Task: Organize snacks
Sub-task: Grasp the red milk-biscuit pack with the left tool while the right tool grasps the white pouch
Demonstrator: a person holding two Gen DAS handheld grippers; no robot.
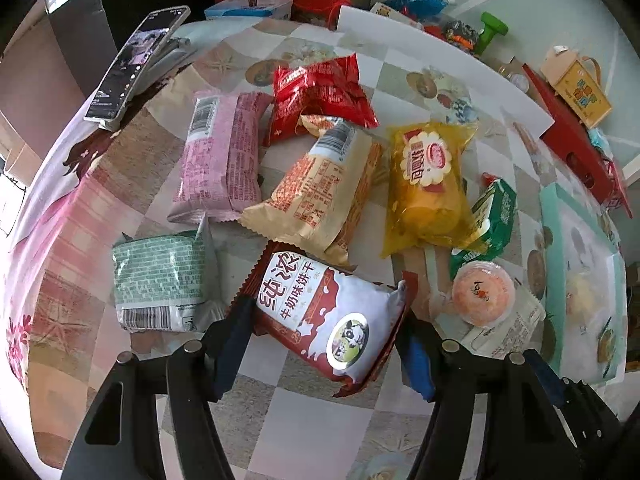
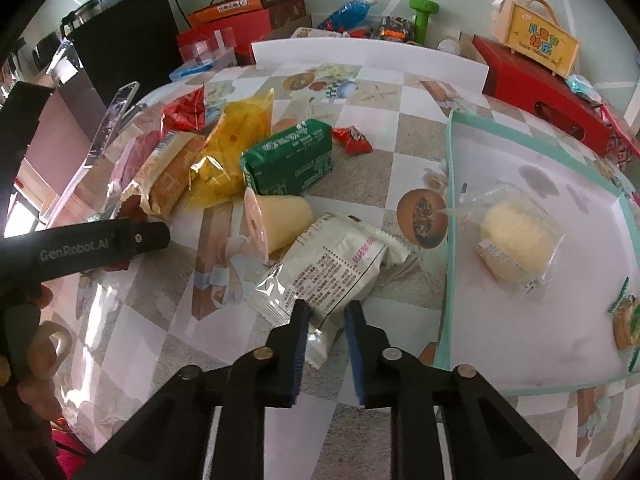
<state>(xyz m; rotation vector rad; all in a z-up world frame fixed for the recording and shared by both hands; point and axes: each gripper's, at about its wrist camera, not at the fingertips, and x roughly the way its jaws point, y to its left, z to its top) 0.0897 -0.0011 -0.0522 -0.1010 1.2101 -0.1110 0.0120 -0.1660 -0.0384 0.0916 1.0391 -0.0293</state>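
Observation:
In the left wrist view my left gripper [image 1: 324, 328] is shut on a red and white milk biscuit packet [image 1: 328, 312], its blue pads pressing both long sides. In the right wrist view my right gripper [image 2: 328, 308] is shut on the near end of a white snack packet [image 2: 328, 272] lying on the checked tablecloth. Just right of it is a teal-rimmed white tray [image 2: 448, 200] holding a wrapped yellow cake [image 2: 516, 240] and a cracker pack [image 2: 624, 320]. The left gripper's black body [image 2: 100, 240] shows at the left edge.
Loose snacks crowd the table: a pink packet [image 1: 224, 160], red packet [image 1: 320, 92], tan packet [image 1: 320, 188], yellow packet [image 1: 432, 184], dark green packet [image 2: 292, 160], pale green packet [image 1: 160, 280], jelly cup [image 1: 482, 294]. A phone on a stand [image 1: 136, 64] is far left. Boxes [image 2: 540, 92] line the back.

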